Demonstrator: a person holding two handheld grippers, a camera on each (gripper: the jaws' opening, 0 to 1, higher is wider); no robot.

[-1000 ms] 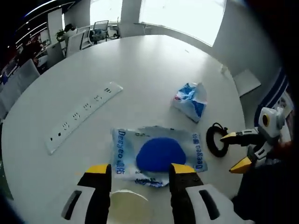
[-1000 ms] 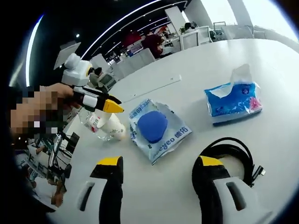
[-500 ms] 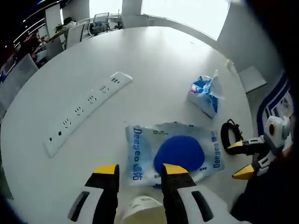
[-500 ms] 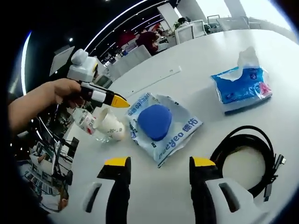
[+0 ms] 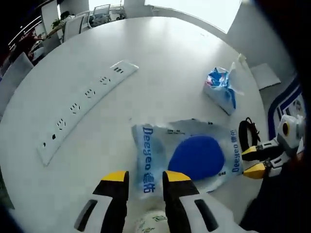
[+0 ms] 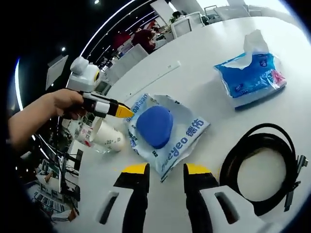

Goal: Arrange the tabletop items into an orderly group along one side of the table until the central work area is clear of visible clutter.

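Observation:
A clear "Deeyeo" packet with a round blue pad (image 5: 196, 158) (image 6: 154, 126) lies on the white round table (image 5: 160, 53). My left gripper (image 5: 146, 177) hovers at the packet's near edge, jaws narrowly open and holding nothing; a paper cup (image 5: 153, 224) shows low between them. In the right gripper view the left gripper (image 6: 121, 111) hangs just above that cup (image 6: 109, 139), which lies on its side. My right gripper (image 6: 166, 170) stands narrowly open and holding nothing between the packet and a coiled black cable (image 6: 265, 165) (image 5: 245, 136). A blue tissue pack (image 6: 250, 77) (image 5: 221, 90) lies farther off.
A long white power strip (image 5: 85, 109) (image 6: 155, 73) lies across the table's far part. A plastic bottle (image 6: 82, 133) rests beside the cup. A person's hand (image 6: 60, 104) holds the left gripper. Office chairs (image 5: 73, 26) stand beyond the table's edge.
The jaws of both grippers have drawn closer together. The left view has shifted forward over the packet's edge; the right view has moved nearer the packet and cable.

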